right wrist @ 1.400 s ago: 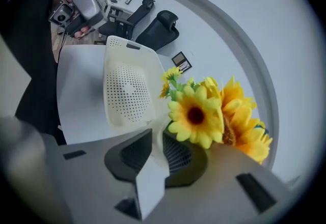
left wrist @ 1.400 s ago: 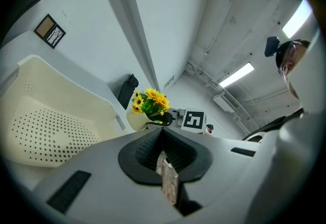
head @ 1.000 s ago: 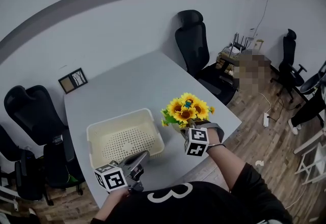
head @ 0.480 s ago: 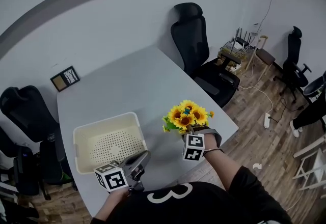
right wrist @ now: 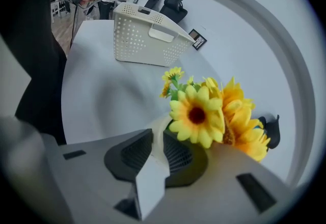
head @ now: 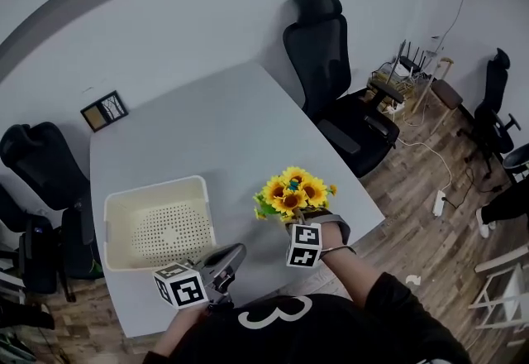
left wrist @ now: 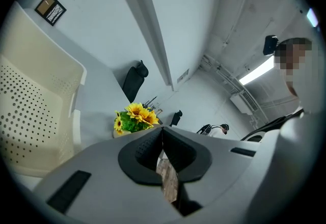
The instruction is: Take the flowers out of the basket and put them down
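Jaws of the right gripper (right wrist: 158, 132) were clamped on the pale pot (right wrist: 156, 123) of the yellow sunflower bunch (head: 291, 191), by the grey bench's (head: 215, 131) near right edge, apart from the cream perforated plastic basket (head: 153, 186). Jaws of the left gripper (left wrist: 162, 134) were together, empty.

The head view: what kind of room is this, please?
Most likely an office or a meeting room. A large grey table stands in the middle, black swivel office chairs are placed around it, and a power strip lies on the wood-look floor.
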### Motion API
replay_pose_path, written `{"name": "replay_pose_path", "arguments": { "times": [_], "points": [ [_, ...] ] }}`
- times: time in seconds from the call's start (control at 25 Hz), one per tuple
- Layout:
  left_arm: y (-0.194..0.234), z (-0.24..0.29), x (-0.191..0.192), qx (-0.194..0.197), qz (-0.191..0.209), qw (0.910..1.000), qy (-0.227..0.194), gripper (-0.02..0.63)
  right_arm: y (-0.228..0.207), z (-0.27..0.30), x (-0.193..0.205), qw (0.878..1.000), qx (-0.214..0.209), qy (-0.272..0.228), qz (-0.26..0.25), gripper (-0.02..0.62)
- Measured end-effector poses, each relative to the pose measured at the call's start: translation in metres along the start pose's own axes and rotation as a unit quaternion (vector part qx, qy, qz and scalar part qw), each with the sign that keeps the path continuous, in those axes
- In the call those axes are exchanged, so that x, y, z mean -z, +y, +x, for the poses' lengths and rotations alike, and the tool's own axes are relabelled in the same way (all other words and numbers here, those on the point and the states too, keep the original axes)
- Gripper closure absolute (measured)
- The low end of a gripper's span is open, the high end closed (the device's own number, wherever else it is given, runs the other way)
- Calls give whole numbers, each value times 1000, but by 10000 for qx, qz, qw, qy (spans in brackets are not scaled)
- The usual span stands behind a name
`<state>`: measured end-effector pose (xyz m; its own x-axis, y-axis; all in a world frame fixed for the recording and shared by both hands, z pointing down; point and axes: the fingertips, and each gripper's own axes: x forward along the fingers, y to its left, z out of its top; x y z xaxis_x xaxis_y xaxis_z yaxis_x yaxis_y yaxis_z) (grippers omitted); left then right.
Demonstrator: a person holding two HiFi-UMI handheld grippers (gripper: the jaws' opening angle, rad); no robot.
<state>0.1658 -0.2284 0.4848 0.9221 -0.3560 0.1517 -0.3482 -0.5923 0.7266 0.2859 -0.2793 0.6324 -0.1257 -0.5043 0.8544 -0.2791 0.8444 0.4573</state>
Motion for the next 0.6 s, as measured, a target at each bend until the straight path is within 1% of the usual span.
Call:
{"name": "replay_pose_path", "arguments": {
  "times": [0.28, 0.44, 0.6],
  "points": [
    [-2, 11, 11, -225, -24, 9997, -69, 594, -1, 9, 5, 9995, -158, -201, -172, 511],
    [-5, 16, 12, -283, -15, 9996, -85, 594, -3, 8, 3, 9989, -312, -335, -43, 509],
    [-12, 18, 28, -293, -59, 9995, 39, 594, 1, 7, 3, 9984, -152, -541, 30, 505]
  ]
}}
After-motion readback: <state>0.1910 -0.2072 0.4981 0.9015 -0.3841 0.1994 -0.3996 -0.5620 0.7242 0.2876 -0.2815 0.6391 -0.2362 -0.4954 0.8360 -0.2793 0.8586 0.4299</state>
